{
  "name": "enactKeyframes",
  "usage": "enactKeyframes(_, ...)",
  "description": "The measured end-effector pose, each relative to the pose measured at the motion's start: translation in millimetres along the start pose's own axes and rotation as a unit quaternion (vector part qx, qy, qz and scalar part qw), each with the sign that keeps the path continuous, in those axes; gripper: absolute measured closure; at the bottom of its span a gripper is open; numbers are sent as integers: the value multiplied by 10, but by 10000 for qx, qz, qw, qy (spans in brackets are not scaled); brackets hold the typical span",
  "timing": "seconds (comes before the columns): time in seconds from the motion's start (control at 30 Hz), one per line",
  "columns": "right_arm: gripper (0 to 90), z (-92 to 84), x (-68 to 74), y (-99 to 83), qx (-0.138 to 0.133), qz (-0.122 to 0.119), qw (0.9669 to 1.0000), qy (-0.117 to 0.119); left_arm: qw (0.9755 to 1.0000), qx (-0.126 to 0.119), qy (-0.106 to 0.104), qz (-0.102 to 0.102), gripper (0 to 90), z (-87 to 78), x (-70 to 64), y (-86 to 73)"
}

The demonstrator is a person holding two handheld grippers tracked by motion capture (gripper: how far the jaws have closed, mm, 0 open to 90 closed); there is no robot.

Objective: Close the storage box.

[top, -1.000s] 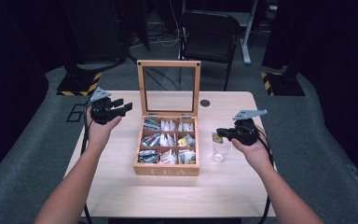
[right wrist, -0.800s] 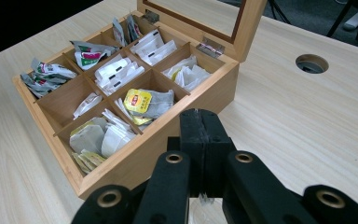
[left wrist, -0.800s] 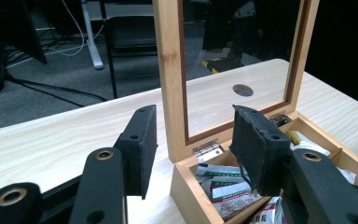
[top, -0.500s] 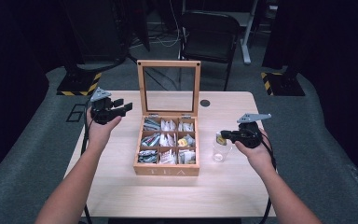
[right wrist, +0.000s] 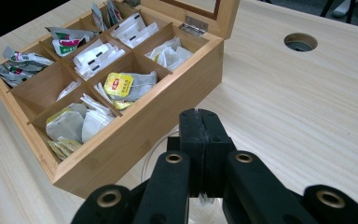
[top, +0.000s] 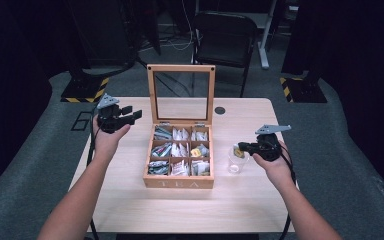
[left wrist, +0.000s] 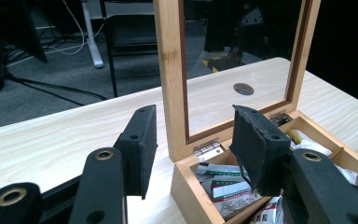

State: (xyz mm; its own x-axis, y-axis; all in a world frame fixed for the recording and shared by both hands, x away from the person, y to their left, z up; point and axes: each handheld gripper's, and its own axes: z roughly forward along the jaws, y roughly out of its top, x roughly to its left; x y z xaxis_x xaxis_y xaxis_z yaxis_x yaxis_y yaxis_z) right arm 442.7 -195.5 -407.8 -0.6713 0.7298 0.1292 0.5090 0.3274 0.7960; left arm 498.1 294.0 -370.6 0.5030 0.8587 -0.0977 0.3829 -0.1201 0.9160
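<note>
Your right gripper (top: 243,148) is clenched on a tea bag (top: 238,152) over the glass (top: 235,161); the tea box (top: 180,181) sits beside it. Your left gripper (top: 130,114) is released.

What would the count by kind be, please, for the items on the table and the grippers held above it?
Wooden tea box, lid open: 1
Clear cup: 1
Grippers, left gripper open and right gripper shut above the cup: 2
Total: 4
The tea bags in the box are too many to count reliably.
</note>
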Motion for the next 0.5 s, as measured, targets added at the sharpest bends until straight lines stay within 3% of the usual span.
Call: enactKeyframes(0.5, 894, 61, 0, -85, 124, 17, 9999, -10, 10000, 22, -5, -8, 503, 5, 4, -3)
